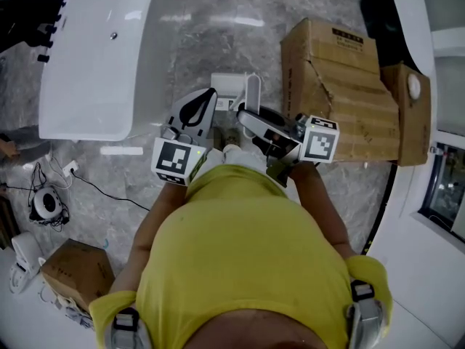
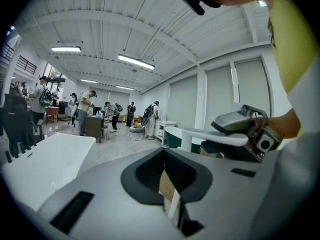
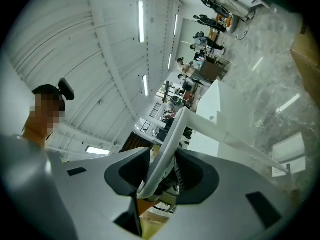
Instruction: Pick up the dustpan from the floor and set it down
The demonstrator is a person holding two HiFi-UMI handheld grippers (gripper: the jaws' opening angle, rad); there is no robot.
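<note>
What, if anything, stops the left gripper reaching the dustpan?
Likely nothing, so yes. The left gripper, shut and empty, sits beside the dustpan with nothing between; the right gripper, jaws opening, has its handle between them.

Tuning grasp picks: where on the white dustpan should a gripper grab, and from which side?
Probably the thin white handle of the dustpan, jaws across it, coming from the handle end: it is narrow and stands clear of the rest. The right gripper has it between its opening jaws.

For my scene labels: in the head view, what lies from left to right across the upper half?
white bathtub → left gripper → dustpan → large cardboard box
</note>
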